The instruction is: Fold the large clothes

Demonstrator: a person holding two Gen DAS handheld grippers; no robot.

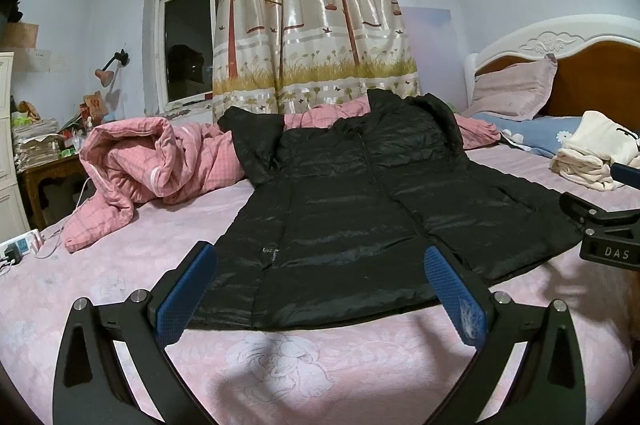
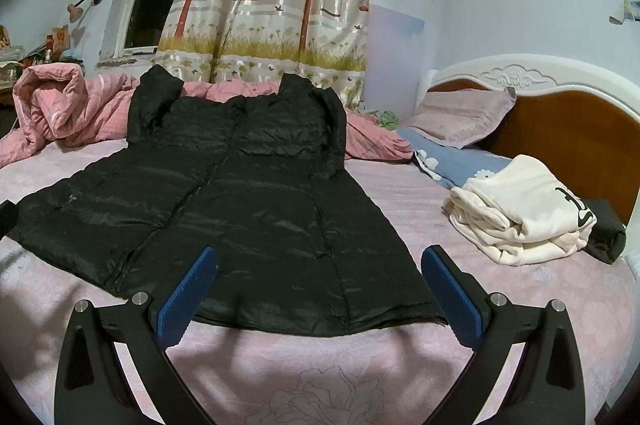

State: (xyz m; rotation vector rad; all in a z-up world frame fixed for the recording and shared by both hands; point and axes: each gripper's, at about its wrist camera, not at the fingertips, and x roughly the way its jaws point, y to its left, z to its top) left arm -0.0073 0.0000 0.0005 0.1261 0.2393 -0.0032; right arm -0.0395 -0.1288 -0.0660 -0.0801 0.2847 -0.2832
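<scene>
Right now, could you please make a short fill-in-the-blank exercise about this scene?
1. The black jacket lies spread flat on the ____.
2. The fingers of both the left gripper and the right gripper are ____.
3. The folded cream garment lies to the ____ of the jacket.
4. The crumpled quilt is ____ in colour.

Answers: bed; open; right; pink

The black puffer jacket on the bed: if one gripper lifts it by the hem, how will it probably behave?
The black puffer jacket lies flat and thin, so it will probably hang floppy and sag rather than hold its shape. Its shiny quilted surface suggests slippery fabric that could slide between the pads. It looks light for its size. Both the left gripper and right gripper are open.
</scene>
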